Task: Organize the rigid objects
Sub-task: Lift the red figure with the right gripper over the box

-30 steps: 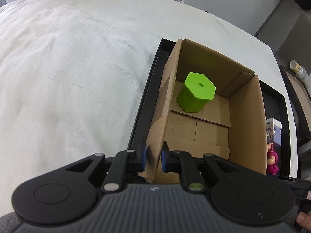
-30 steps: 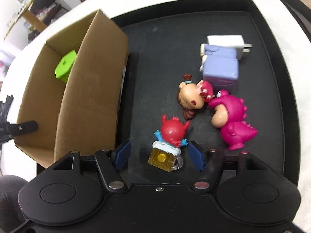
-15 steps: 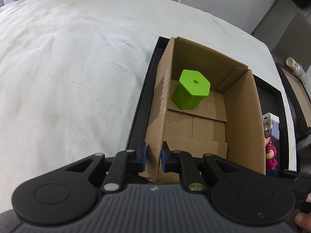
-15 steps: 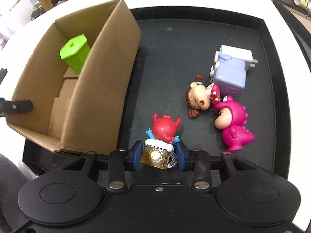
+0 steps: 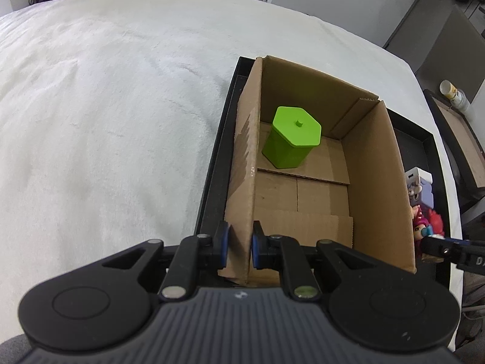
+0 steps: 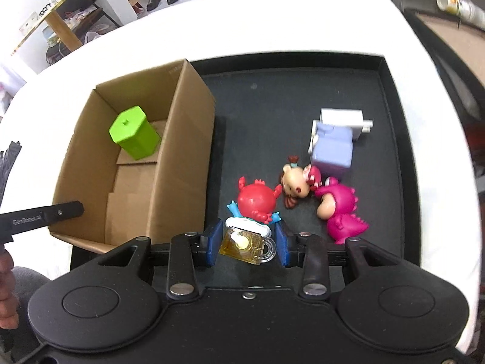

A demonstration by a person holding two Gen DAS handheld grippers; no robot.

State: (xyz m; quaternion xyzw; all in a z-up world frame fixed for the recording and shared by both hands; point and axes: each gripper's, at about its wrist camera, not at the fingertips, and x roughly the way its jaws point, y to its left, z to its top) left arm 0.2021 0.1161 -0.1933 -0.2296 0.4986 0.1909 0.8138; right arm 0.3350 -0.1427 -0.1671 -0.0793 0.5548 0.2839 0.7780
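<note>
My left gripper (image 5: 237,247) is shut on the near left wall of the open cardboard box (image 5: 242,182), which stands in the black tray (image 6: 394,157). A green hexagonal container (image 5: 292,136) stands upright at the far end of the box; it also shows in the right wrist view (image 6: 133,135). My right gripper (image 6: 247,244) is shut on a red crab figure with a yellow mug (image 6: 254,206), lifted over the tray right of the box (image 6: 182,163). A brown-haired doll (image 6: 295,185), a pink dinosaur figure (image 6: 342,209) and a lilac-and-white block toy (image 6: 333,145) lie on the tray.
The tray sits on a white fluffy cover (image 5: 106,121). Another dark tray (image 5: 463,151) and a small cup (image 6: 454,3) stand off to the right. The left gripper's finger (image 6: 42,217) reaches in at the box's near left corner.
My right gripper closed on the red crab figure and lifted it, moving back and up from the tray. My left gripper kept its hold on the box wall.
</note>
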